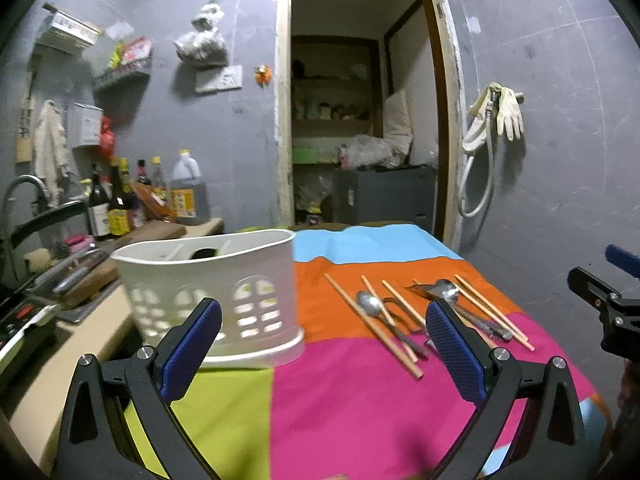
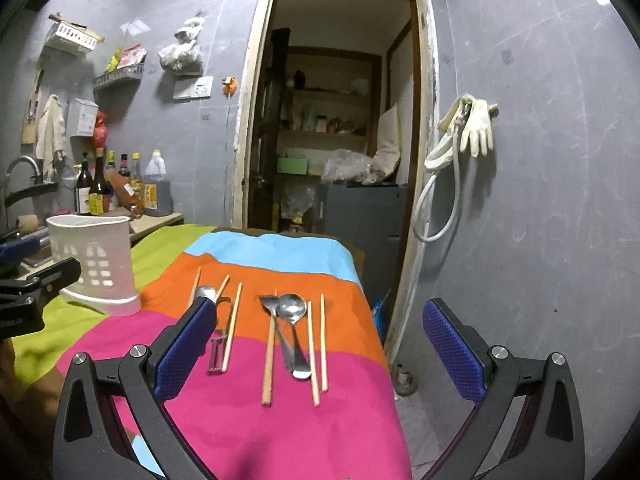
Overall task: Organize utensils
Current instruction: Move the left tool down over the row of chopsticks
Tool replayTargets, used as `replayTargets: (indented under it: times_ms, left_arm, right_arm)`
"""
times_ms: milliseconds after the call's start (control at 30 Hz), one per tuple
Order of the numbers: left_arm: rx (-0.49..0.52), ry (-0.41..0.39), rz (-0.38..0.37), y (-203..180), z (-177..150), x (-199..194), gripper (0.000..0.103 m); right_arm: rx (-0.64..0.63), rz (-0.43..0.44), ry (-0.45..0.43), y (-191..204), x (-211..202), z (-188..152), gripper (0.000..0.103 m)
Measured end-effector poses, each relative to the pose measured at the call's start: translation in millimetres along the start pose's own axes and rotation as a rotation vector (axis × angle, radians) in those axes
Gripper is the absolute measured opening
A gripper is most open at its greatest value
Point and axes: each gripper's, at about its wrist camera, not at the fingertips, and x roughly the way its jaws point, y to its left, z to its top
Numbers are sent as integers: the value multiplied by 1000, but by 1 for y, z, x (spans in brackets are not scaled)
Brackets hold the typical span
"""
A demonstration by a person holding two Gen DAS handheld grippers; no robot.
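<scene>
Left fingers: the left gripper is wide apart and holds nothing; it hangs above the striped cloth on the bench
Right fingers: the right gripper is wide apart too, with nothing in it; it hangs above the pink part of the cloth
Things near the right fingers: two spoons lie just in front, between the two blue pads; chopsticks lie flat beside them; another spoon peeks out past the left pad, with more chopsticks next to it
Things near the left fingers: the white holder stands up straight just past the left pad, on the green and orange part of the cloth; the spoons and sticks lie off to the right of it
Step now: I think this is the start; nothing is picked up yet, and all the sticks and spoons I can see lie on the cloth
Next move: one hand likely has to go down, pinch a stick or spoon, and carry it to the holder; thin sticks lying flat may be hard to pinch
</scene>
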Motion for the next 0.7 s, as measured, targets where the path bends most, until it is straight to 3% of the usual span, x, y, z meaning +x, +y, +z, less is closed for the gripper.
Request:
replayTargets:
  times_ms: [300,400,500,667,700]
  left_arm:
    - [3,92,-55,-19,28,59,100]
    - [8,125,-69,-28,32,79,99]
    - [21,180,-60,-32,33,99,88]
    - [12,316,-66,-32,26,137,56]
    - [9,340,-65,-31,23,142,53]
  right_arm:
    - [45,70,81,-32,56,20,102]
    - [37,94,107,-34,74,21,96]
    - [44,116,156,-36,91,20,89]
    - [52,134,267,-40,119,13,72]
    - [54,140,297,-41,127,10,69]
